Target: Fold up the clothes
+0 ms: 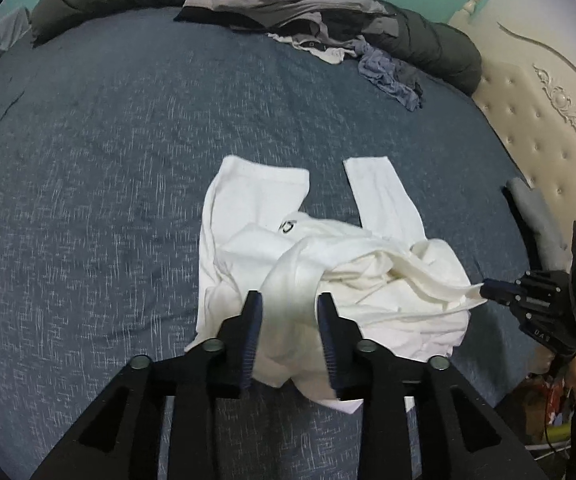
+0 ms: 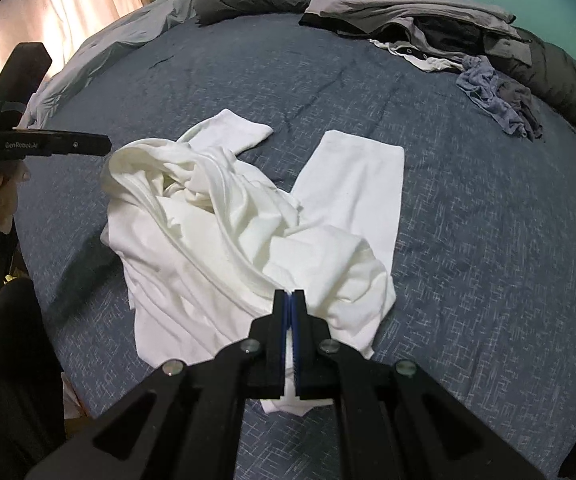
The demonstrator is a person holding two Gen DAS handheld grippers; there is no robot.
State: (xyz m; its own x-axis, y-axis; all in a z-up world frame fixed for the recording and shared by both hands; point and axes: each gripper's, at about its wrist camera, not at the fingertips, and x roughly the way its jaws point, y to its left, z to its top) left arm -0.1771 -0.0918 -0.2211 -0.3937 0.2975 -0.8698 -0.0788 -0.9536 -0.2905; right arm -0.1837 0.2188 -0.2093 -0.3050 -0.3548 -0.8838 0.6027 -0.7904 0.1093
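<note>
- The white trousers (image 2: 223, 240) lie on the blue bedspread (image 2: 468, 240), near the bed's near edge and roughly midway along it. The two legs reach flat toward the far edge, and the waist end is bunched in a heap at the near side.
- Long axis: near edge to far edge, with the leg cuffs pointing at the pile of unfolded clothes (image 2: 448, 40) by the far edge and the waist toward the person.
- Progress, as I judge it: early. No clean fold shows yet, the top half is rumpled, and the legs lie apart rather than stacked. The far pile looks untouched.
- The right gripper (image 2: 289, 300) has its jaws together, pinching a fold of the waist end near the bed's near edge.
- The left gripper (image 1: 290, 308) has its jaws apart with white cloth lying loose between them, not clamped.
- The cream headboard (image 1: 548, 120) stands at the bed's right side in the left wrist view.
</note>
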